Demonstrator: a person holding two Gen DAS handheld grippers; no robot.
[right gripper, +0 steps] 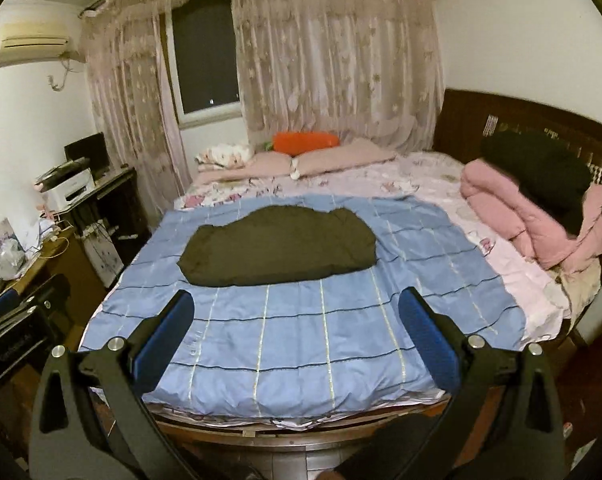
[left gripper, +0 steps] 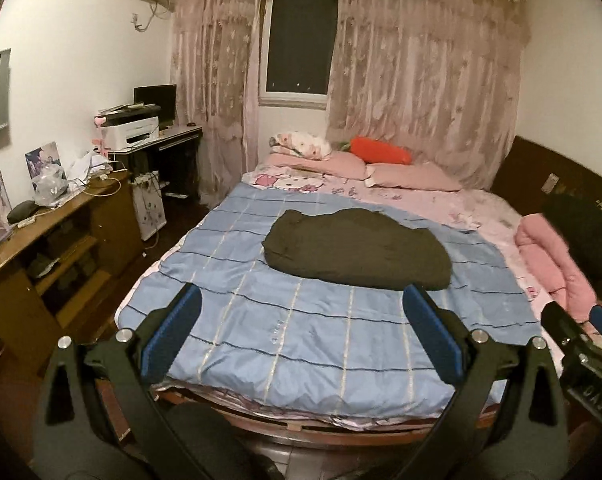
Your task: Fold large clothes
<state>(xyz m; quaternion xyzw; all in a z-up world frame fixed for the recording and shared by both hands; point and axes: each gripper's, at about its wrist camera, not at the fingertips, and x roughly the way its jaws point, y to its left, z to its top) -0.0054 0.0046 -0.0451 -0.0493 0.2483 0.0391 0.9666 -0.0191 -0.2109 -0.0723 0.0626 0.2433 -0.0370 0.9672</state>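
While both grippers are hanging back over the foot of the bed, the dark garment (left gripper: 357,252) is lying in a compact, already-bundled heap at the centre of the frame on the blue checked sheet (left gripper: 285,328), well apart from either tool. The left gripper (left gripper: 301,320) is standing with its jaws wide and nothing between them; the right gripper (right gripper: 299,322) is showing the same wide, empty spread. Trouble is likely waiting in the cloth itself: its edges are tucked under and hard to read, so a pinch may be catching several layers, or the loose sheet beneath, and dragging the whole bundle. At the right of the frame a pink quilt (right gripper: 533,216) is crowding the free space for spreading out.
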